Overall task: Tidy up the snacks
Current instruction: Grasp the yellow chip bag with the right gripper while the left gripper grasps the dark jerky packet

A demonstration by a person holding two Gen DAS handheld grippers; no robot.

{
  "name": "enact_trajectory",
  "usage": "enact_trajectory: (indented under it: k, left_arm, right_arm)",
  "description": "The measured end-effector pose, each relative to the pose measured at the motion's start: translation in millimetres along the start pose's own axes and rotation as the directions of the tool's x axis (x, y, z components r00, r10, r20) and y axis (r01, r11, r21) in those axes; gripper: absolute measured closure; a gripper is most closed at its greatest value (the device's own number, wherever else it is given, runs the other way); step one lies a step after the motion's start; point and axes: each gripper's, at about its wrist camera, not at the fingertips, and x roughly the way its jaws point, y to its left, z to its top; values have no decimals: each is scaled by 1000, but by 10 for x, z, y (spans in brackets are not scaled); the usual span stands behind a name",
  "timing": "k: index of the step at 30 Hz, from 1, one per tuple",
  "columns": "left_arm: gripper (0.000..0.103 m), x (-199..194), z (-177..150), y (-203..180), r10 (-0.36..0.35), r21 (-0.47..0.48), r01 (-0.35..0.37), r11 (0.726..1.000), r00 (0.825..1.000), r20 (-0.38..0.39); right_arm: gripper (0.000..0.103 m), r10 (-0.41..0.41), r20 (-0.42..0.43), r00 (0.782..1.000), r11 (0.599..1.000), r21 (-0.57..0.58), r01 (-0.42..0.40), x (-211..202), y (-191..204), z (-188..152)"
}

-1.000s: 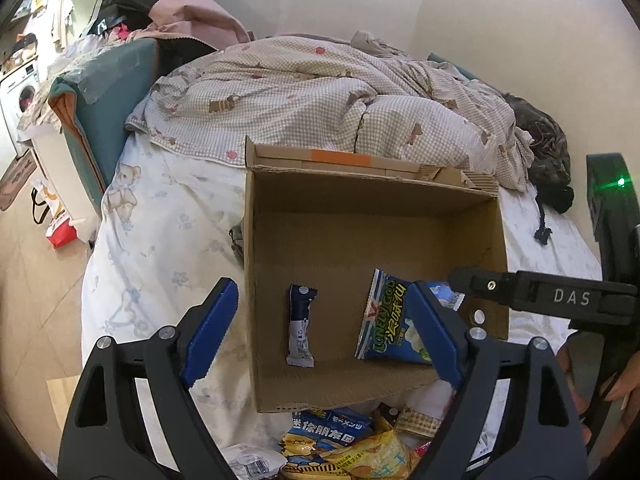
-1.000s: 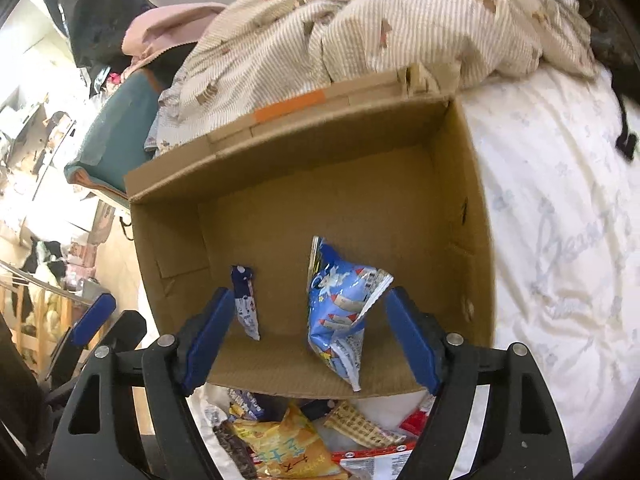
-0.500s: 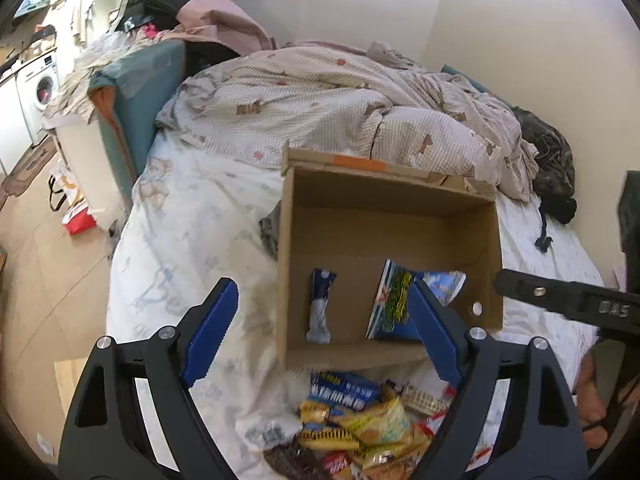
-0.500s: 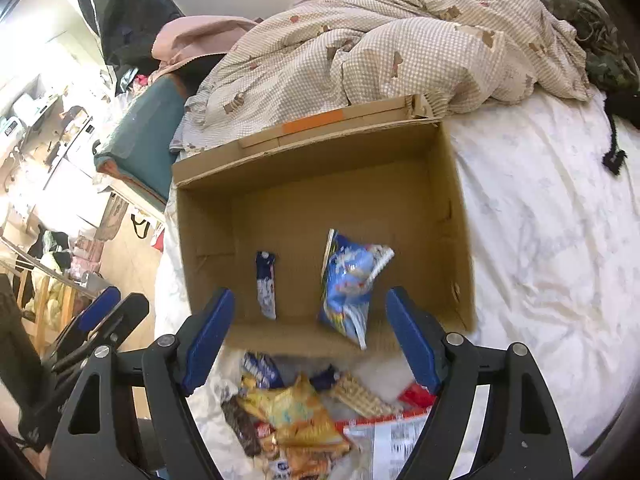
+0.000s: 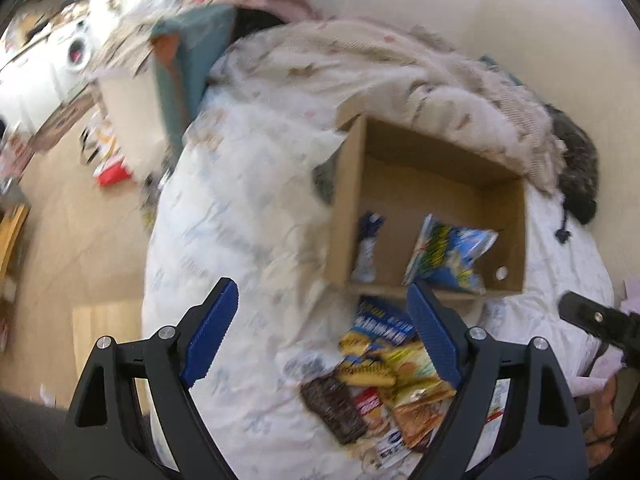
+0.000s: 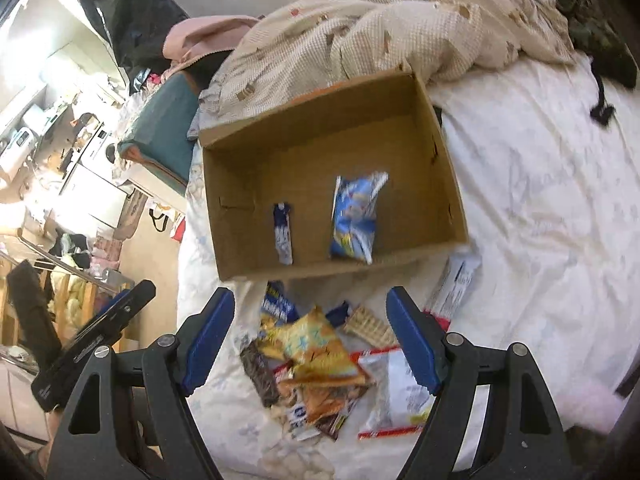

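An open cardboard box (image 6: 444,184) (image 5: 344,200) sits on the white bed sheet. Inside it stand a blue chip bag (image 6: 354,220) (image 5: 448,252) and a slim dark blue and white packet (image 6: 283,236) (image 5: 368,244). In front of the box lies a heap of snack packets (image 6: 316,356) (image 5: 384,376), with a yellow bag on top and a dark brown bar (image 6: 260,372) at its left. My right gripper (image 6: 310,336) hangs open above the heap, nothing between its fingers. My left gripper (image 5: 324,336) is open too, over the sheet just left of the heap.
A crumpled checked quilt (image 6: 380,28) lies behind the box. A white flat packet (image 6: 456,284) sits right of the box's front corner. The bed's left edge drops to a wooden floor (image 5: 80,240) with clutter. A dark garment (image 5: 576,168) lies at the far right.
Both grippers have drawn back from the box, which now looks smaller and farther. The snack heap in front of it has come into full view. Both stay open and empty.
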Motion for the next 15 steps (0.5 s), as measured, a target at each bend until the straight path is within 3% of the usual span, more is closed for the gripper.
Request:
enact_trajectory:
  k: [7, 12, 15]
  left_arm:
    - [19, 165, -209, 333, 0, -172, -24, 985, 990, -141]
    - [19, 212, -254, 401, 16, -211, -53, 976, 985, -171]
    - [19, 231, -252, 424, -2, -223, -39, 974, 984, -179]
  right_arm:
    - [22, 6, -160, 987, 999, -33, -12, 423, 120, -193]
    - [22, -2, -276, 961, 1000, -5, 1, 903, 82, -299]
    - [22, -14, -356, 934, 999, -35, 2, 1190, 102, -358]
